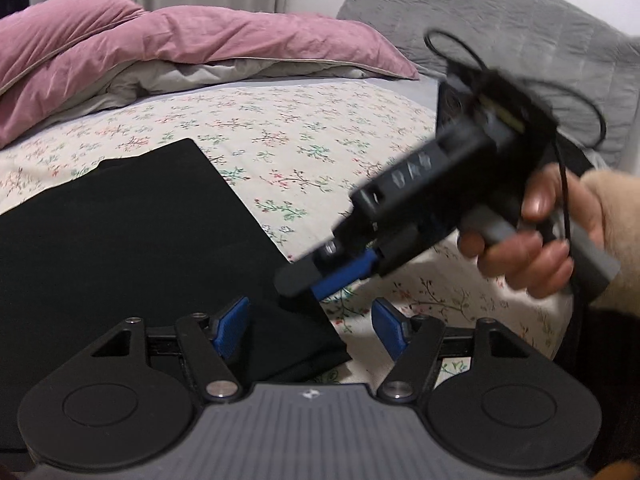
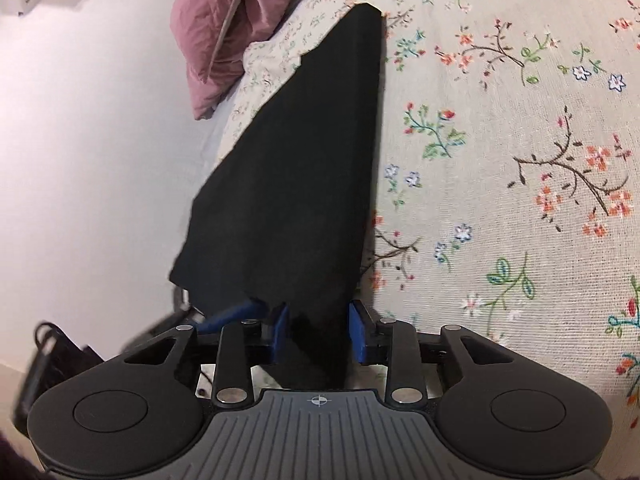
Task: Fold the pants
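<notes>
Jaws wide on the left gripper (image 1: pixel 312 330), hovering over a corner of the black pants (image 1: pixel 132 248), which lie flat and folded on the floral sheet (image 1: pixel 304 140).

From the right wrist, the right gripper (image 2: pixel 318 332) pinches the pants' near end; the dark strip runs straight away, tapering toward the pink duvet (image 2: pixel 224 28).

Grippers: black linkage arms, silver screws, ribbed grey housing and blue pads (image 1: pixel 231 326) are seen.
Cable: a thin black cable (image 1: pixel 568 184) is looped.
Sleeve: beige (image 1: pixel 616 200).

Both wrist cameras look down at the bed sheet (image 1: pixel 304 128) from close by — sharing the black pants (image 2: pixel 304 168).
</notes>
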